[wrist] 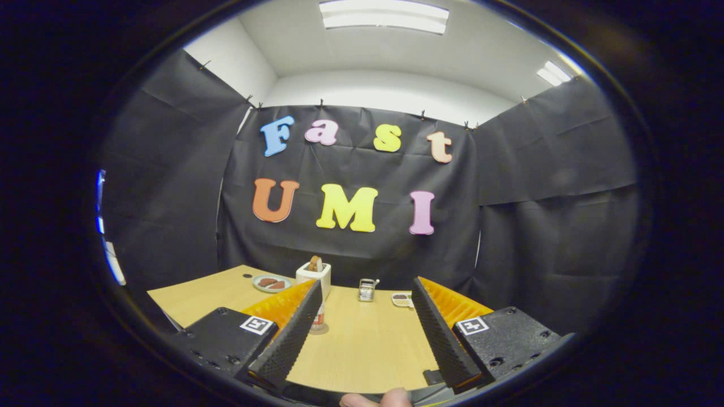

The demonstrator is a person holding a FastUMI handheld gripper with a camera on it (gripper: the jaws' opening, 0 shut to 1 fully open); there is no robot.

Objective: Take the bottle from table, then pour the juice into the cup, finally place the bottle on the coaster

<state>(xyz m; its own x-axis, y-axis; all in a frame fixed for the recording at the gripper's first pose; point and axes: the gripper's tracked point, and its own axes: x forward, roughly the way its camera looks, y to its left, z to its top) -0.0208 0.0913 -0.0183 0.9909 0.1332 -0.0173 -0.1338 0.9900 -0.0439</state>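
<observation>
My gripper (pixel 367 284) is open wide above the near part of a wooden table (pixel 367 345), with nothing between its fingers. A small bottle (pixel 319 320) stands upright on the table, mostly hidden behind the left finger (pixel 294 333); only its lower part with a pale label shows. A round flat disc, maybe the coaster (pixel 320 330), lies under its base. Beyond the fingers, toward the back of the table, stands a small clear cup (pixel 367 290). I cannot tell what is in it.
At the back left a white box (pixel 314 273) with something brown sticking out stands beside a plate (pixel 271 283) of dark pieces. A small dish (pixel 401 299) sits by the right fingertip. Black cloth walls close in the table. A person's fingertip (pixel 370 400) shows below the gripper.
</observation>
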